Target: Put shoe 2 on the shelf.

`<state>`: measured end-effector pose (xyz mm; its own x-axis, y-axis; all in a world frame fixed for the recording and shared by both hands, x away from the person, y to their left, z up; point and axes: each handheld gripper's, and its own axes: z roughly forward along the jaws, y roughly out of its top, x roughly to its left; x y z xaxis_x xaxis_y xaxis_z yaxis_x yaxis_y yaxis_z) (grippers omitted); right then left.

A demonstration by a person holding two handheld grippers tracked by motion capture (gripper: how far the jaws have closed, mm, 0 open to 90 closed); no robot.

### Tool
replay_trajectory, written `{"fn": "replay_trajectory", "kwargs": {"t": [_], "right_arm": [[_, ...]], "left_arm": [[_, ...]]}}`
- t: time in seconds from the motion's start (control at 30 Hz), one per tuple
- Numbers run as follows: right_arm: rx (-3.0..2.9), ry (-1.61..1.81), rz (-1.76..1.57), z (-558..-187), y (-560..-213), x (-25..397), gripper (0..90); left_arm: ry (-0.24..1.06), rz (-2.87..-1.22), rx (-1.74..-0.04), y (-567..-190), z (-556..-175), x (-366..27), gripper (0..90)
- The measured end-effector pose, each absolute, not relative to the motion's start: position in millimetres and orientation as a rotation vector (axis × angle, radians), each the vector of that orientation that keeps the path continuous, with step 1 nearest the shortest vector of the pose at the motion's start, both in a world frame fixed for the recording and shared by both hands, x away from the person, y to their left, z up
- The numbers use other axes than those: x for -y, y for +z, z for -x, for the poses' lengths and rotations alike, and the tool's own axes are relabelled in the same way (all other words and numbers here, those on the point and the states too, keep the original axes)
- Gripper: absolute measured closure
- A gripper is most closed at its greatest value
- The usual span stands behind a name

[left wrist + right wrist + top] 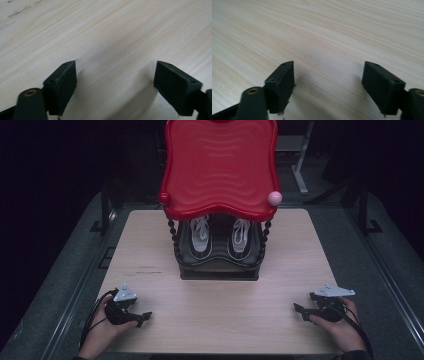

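Both grippers sitting low on the pale wooden table (220, 310), jaws spread wide, nothing between them.

Left gripper (141, 319) is resting near-left in its hand (102, 330); mid-far, a red-topped rack (220, 165) is shading a pair of shoes (220, 237), their far ends hidden; right gripper (303, 307) is resting near-right, pointing inward.

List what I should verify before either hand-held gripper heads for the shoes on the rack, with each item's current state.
1. Left hand-held gripper open and empty: ok, jaws apart over bare wood.
2. Right hand-held gripper open and empty: ok.
3. Table between grippers and shoe rack free of obstacles: ok.
4. Pair of shoes sitting on the lower shelf: ok, side by side.
5. Clearance under the red top shelf: not ok, it overhangs the shoes.
6. Laces tied: cannot tell.
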<state>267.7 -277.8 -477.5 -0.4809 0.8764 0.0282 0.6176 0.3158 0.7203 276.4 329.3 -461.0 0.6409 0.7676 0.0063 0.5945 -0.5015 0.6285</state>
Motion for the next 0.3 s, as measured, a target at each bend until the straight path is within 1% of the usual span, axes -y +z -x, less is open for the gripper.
{"fn": "replay_trajectory", "kwargs": {"t": [0.07, 0.17, 0.2, 0.23, 0.3], "right_arm": [[-2.214, 0.978, -1.325, -267.7, -479.1, 278.1, 19.1], [-2.214, 0.976, -1.326, -268.0, -479.3, 278.0, 17.8], [-2.208, 0.968, -1.337, -268.4, -479.4, 277.9, 15.4], [-2.208, 0.968, -1.337, -268.4, -479.4, 277.9, 15.4], [-2.196, 0.954, -1.361, -268.8, -479.5, 277.5, 12.4]], "left_arm": [[0.392, -2.247, -1.046, -463.5, -275.9, -331.9, 13.2], [0.404, -2.213, -1.013, -467.1, -274.8, -335.4, 13.1], [0.408, -2.196, -0.993, -469.0, -274.5, -336.7, 13.0], [0.414, -2.180, -0.970, -471.0, -274.1, -338.2, 13.0], [0.416, -2.167, -0.963, -472.2, -273.8, -338.9, 13.0]]}}
